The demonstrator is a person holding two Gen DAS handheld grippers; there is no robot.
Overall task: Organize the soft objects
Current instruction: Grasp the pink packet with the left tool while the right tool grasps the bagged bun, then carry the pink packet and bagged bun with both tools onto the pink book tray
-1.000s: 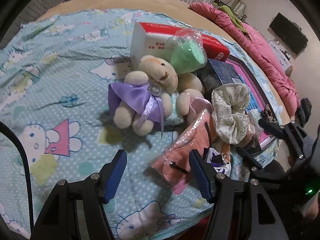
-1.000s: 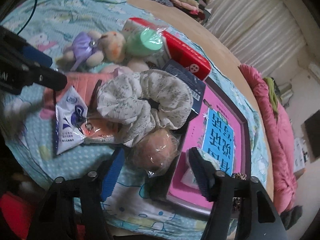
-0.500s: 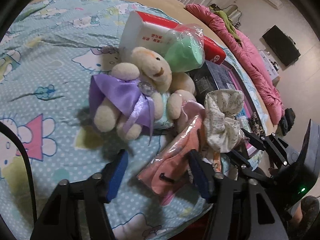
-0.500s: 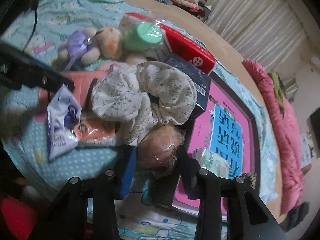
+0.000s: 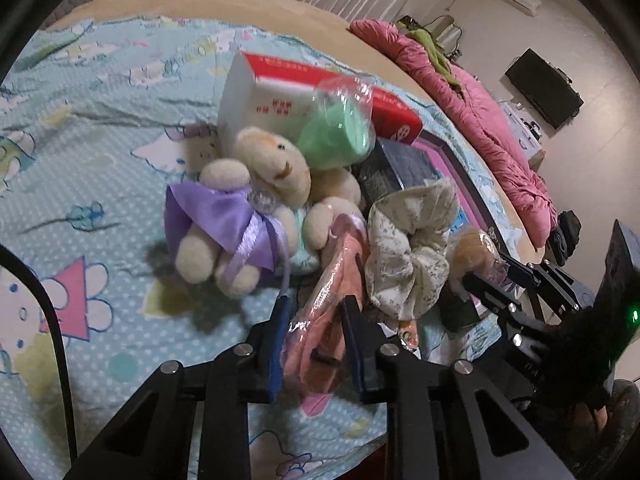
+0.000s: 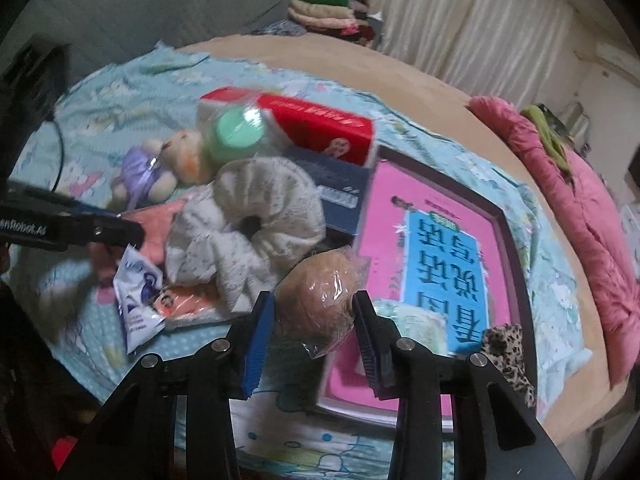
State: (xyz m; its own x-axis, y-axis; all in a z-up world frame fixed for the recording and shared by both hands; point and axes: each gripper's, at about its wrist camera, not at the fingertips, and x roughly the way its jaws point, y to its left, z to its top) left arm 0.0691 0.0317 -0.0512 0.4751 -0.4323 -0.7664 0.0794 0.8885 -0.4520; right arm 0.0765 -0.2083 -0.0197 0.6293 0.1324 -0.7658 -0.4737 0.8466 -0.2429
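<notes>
My left tongs point(image 5: 314, 330): 1 s ago the fingers stood wide apart short of the pink bagged cloth point(image 5: 332, 280); now they are narrowed and clamped on its near end, blue pads against the plastic on both sides. My right tongs point(image 6: 314, 322): 1 s ago spread wide around the tan wrapped ball point(image 6: 320, 296); now pinched in on it, pads touching both flanks, wrapper tail hanging below between the fingers.

Pink bagged cloth: long axis runs from my left tongs away and slightly right, far end up against the teddy bear point(image 5: 248, 216). It lies on the Hello Kitty bedsheet point(image 5: 80, 168), near edge of the bed.

Tan wrapped ball: round, no clear long axis. Sits at the near left edge of the pink book point(image 6: 432, 240), just beside the floral scrunchie point(image 6: 248, 232).

Outward, left view: bear lies on its side, purple bow toward me, head toward the green roll in plastic point(image 5: 340, 136), which leans on the red-and-white box point(image 5: 280, 96). Dark blue box point(image 6: 336, 192) sits btwn red box and book. White sachet point(image 6: 136, 304) lies left of scrunchie, near sheet edge.
</notes>
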